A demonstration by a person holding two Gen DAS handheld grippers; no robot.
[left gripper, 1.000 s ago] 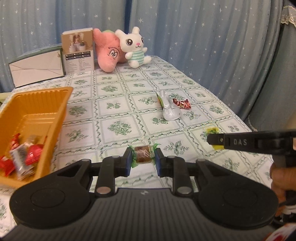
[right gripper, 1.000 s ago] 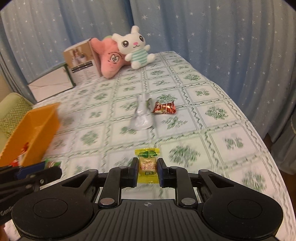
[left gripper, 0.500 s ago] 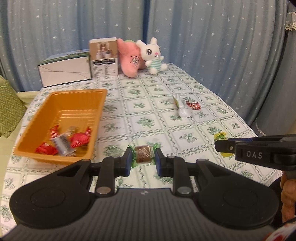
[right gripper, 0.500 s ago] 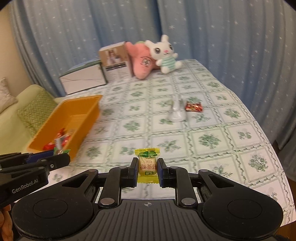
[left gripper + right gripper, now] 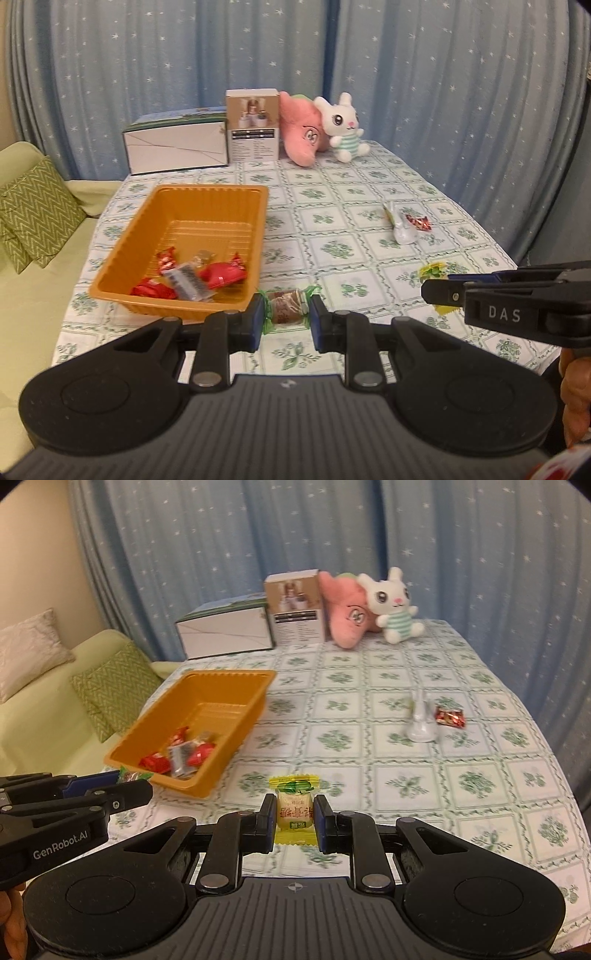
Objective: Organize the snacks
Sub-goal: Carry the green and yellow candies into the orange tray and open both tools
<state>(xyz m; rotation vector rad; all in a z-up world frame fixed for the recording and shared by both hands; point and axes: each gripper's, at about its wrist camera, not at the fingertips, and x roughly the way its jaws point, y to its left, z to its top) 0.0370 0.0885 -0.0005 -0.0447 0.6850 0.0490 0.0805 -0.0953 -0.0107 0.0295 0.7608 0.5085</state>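
Observation:
My left gripper [image 5: 287, 319] is shut on a brown candy with green twisted ends [image 5: 287, 305], held above the table just right of the near corner of the orange basket [image 5: 236, 192]. My right gripper [image 5: 294, 814] is shut on a yellow-wrapped candy [image 5: 294, 805], also in the air over the tablecloth. The orange basket [image 5: 207, 786] holds several red and clear wrapped snacks [image 5: 221, 275]. A white packet [image 5: 404, 230] and a small red candy [image 5: 417, 222] lie on the table at the right. Each gripper shows at the edge of the other's view.
At the table's far end stand a white box [image 5: 177, 151], a brown carton [image 5: 253, 125], a pink plush [image 5: 303, 134] and a white bunny plush [image 5: 345, 127]. Blue star curtains hang behind. A green sofa with cushions [image 5: 37, 218] lies to the left.
Both grippers have risen and pulled back from the table with their candies, so the basket and far end now show more fully. Their grips have not changed.

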